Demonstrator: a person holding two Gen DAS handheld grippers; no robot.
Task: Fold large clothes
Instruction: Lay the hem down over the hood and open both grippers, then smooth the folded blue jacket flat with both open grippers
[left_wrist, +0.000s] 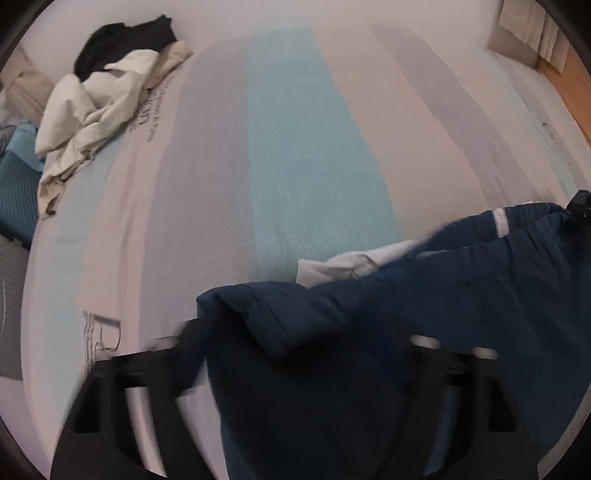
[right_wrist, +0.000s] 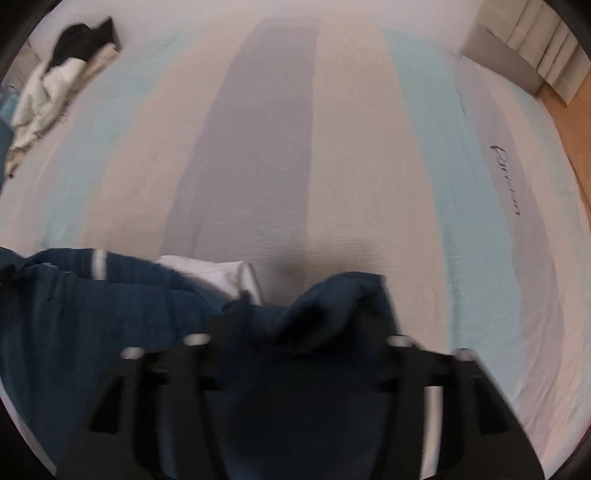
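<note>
Navy-blue fabric, a large padded garment with a white lining and a pale reflective stripe (left_wrist: 424, 314), lies spread along the near edge of the bed (left_wrist: 288, 155), whose sheet carries broad pastel stripes in turquoise, lilac and peach. In the left wrist view the left tongs (left_wrist: 295, 354) stand wide, their black fingers well apart on either side of a folded navy corner that lies loose between them, with neither pad pressing on it. In the right wrist view the right tongs (right_wrist: 295, 343) are parted about halfway, and a raised peak of the same navy garment (right_wrist: 332, 306) sits between the fingers; both views are blurred, and no pad can be seen gripping the cloth. White lining shows where the garment's upper edge turns back, towards the middle of the bed's near side. A crumpled heap of cream and black clothes (left_wrist: 107, 99) lies at the far left corner of the bed, well apart from the navy garment. Beyond the bed's right edge a strip of wooden floor (right_wrist: 569, 147) shows, and pale curtains (right_wrist: 543, 48) hang by the far right corner.
</note>
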